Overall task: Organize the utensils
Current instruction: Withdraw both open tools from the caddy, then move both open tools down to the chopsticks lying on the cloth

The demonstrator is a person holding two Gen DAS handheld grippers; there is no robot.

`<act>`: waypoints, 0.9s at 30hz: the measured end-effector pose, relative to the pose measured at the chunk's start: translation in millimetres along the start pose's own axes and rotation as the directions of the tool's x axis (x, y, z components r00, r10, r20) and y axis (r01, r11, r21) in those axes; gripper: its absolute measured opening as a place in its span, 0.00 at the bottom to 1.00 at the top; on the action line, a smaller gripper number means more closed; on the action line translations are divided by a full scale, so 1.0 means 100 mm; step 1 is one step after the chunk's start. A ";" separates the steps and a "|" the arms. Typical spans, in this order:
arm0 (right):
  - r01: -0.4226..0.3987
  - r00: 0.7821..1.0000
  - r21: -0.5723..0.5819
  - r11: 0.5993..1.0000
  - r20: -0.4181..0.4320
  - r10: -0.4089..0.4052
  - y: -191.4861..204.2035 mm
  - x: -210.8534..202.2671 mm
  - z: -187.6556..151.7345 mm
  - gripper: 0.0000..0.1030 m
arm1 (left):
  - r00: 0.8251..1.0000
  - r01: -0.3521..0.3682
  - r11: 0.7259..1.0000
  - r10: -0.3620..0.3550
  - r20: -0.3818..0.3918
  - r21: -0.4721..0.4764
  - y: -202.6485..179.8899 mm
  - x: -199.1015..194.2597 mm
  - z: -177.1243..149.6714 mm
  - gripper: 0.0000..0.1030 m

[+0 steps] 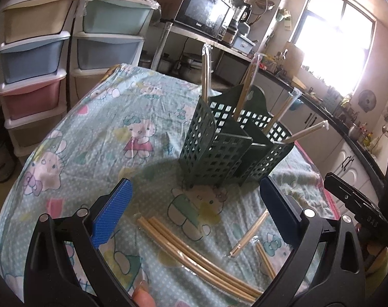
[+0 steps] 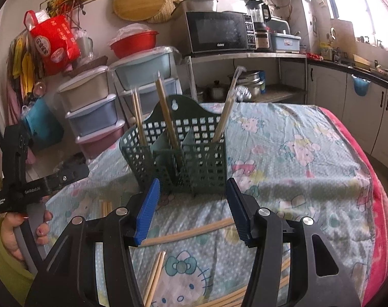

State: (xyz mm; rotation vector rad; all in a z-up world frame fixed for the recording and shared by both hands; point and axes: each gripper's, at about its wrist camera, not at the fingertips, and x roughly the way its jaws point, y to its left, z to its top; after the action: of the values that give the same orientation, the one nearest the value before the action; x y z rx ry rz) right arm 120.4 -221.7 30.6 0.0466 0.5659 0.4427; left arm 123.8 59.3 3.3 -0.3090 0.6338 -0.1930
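On the cartoon tablecloth (image 1: 132, 117), chopsticks (image 1: 194, 258) lie between the left claw's (image 1: 194, 204) spread blue pads.

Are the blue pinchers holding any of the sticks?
No. Both tools are open with nothing between their pads: the left tool and right tool hover above wrapped chopsticks lying on the cloth.

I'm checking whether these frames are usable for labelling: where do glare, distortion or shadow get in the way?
Left wrist view: the window is blown out and washes haze over the counter beside it; the green utensil basket casts a soft shadow on the tablecloth; fisheye bends the wrapped chopsticks. Right wrist view: glare only at the top right corner, edges bowed, basket sharp.
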 end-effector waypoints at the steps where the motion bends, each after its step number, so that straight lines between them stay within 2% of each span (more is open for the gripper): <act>1: -0.006 1.000 -0.002 1.000 -0.012 0.006 0.01 0.02 -0.02 0.52 | 1.000 -0.004 1.000 0.004 -0.007 -0.001 0.01 0.01 -0.02 0.90; 16: -0.052 0.984 -0.026 0.998 -0.171 0.047 0.13 0.29 -0.36 0.61 | 0.993 -0.066 0.997 0.062 -0.102 -0.035 0.25 0.13 -0.26 0.90; 24: -0.090 0.968 -0.056 0.994 -0.238 0.074 0.25 0.39 -0.50 0.61 | 0.988 -0.065 0.996 0.056 -0.142 -0.055 0.34 0.15 -0.37 0.90; 26: -0.101 0.965 -0.061 0.993 -0.249 0.083 0.28 0.41 -0.52 0.59 | 0.988 -0.051 0.997 0.042 -0.149 -0.059 0.35 0.15 -0.39 0.89; 27: -0.106 0.963 -0.065 0.992 -0.257 0.086 0.29 0.41 -0.53 0.54 | 0.987 -0.041 0.997 0.032 -0.155 -0.059 0.35 0.15 -0.41 0.89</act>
State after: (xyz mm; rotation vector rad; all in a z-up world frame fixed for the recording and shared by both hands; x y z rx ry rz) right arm 112.1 -182.3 -30.8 -0.0584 0.8001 0.5699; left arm 114.3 78.6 -47.9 -0.3446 0.7988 -0.1630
